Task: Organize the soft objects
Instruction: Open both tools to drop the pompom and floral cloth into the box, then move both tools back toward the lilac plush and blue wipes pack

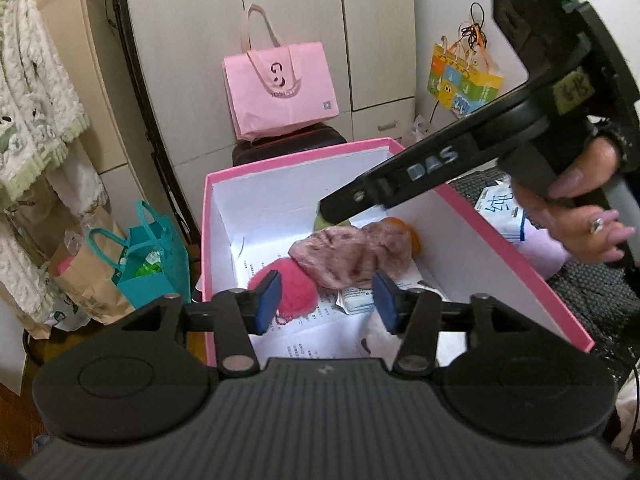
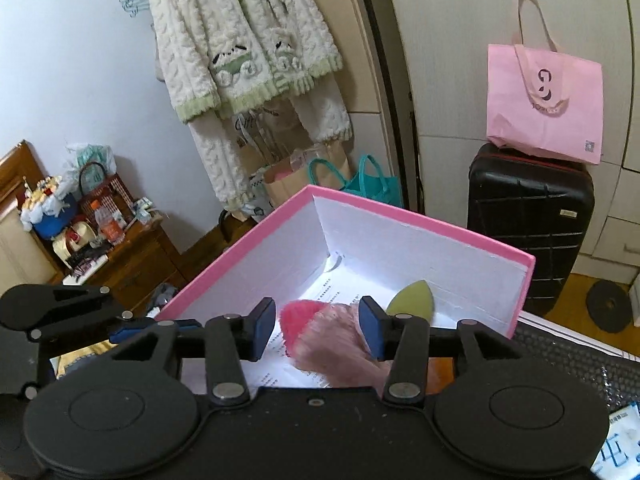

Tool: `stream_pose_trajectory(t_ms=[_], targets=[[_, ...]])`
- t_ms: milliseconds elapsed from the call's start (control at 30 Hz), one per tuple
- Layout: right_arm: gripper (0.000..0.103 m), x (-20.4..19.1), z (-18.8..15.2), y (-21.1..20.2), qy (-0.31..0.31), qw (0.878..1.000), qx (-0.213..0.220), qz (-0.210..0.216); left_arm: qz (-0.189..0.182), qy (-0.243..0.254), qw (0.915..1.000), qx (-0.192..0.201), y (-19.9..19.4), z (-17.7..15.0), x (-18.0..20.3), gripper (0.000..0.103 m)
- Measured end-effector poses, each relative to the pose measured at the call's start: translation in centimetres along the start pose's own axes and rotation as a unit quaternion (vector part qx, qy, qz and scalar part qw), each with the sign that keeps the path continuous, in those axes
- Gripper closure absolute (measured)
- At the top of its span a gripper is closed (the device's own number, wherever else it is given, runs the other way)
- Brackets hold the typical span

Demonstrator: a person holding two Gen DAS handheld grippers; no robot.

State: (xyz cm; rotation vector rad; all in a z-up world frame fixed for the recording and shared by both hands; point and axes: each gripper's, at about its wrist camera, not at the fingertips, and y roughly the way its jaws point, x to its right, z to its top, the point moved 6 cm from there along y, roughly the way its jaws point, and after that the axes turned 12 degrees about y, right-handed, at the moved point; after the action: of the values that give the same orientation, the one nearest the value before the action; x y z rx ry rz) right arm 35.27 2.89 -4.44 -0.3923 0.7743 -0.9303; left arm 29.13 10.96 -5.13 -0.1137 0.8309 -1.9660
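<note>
A pink box (image 1: 500, 248) with white inner walls stands open in front of me; it also shows in the right wrist view (image 2: 240, 248). Inside lie a dusty-pink fluffy piece (image 1: 352, 252), a bright pink pompom (image 1: 296, 288), an orange soft thing (image 1: 400, 226) and a green sponge (image 2: 412, 300). My left gripper (image 1: 326, 300) is open and empty above the box's near end. My right gripper (image 2: 318, 328) is open and empty just over the fluffy piece (image 2: 336, 348) and the pompom (image 2: 298, 320). The right gripper's body (image 1: 440, 168) reaches in over the box.
A pink tote bag (image 1: 280, 88) sits on a black suitcase (image 2: 528, 220) behind the box. Teal and paper bags (image 1: 152, 256) stand at the left under hanging fleece clothes (image 2: 248, 60). A tissue pack (image 1: 500, 208) lies right of the box. A cluttered wooden cabinet (image 2: 120, 248) is far left.
</note>
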Motion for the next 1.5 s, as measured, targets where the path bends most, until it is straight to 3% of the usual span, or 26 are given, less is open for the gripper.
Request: stream_pose_trajectory(t_ms=[233, 533, 833, 1033, 1367, 1500], targets=[[0.047, -0.9, -1.0, -5.8, -0.029, 0.999, 0.029, -0.008, 0.010, 0.013, 0.9999, 0.002, -2.5, -0.4, 1.2, 0.041], [0.044, -3.0, -4.4, -13.7, -0.096, 0.993, 0.060, -0.023, -0.037, -0.011, 0.9992, 0.008, -6.7, 0.3, 3.6, 0.034], [0.041, -2.1, -8.8, -20.2, -0.125, 0.989, 0.078, -0.026, -0.064, 0.025, 0.9969, 0.037, -10.8, 1.7, 8.3, 0.029], [0.037, -0.2, -11.0, -22.9, -0.127, 0.987, 0.088, -0.044, -0.058, 0.052, 0.9964, 0.034, -11.6, 2.0, 11.2, 0.020], [0.031, 2.9, -14.8, -24.5, -0.117, 0.988, 0.080, -0.055, -0.111, 0.096, 0.9871, 0.065, -12.0, 3.1, 17.0, 0.006], [0.021, 4.5, -16.3, -23.9, -0.116, 0.989, 0.074, -0.059, -0.105, 0.108, 0.9855, 0.078, -10.7, 2.8, 18.9, 0.004]])
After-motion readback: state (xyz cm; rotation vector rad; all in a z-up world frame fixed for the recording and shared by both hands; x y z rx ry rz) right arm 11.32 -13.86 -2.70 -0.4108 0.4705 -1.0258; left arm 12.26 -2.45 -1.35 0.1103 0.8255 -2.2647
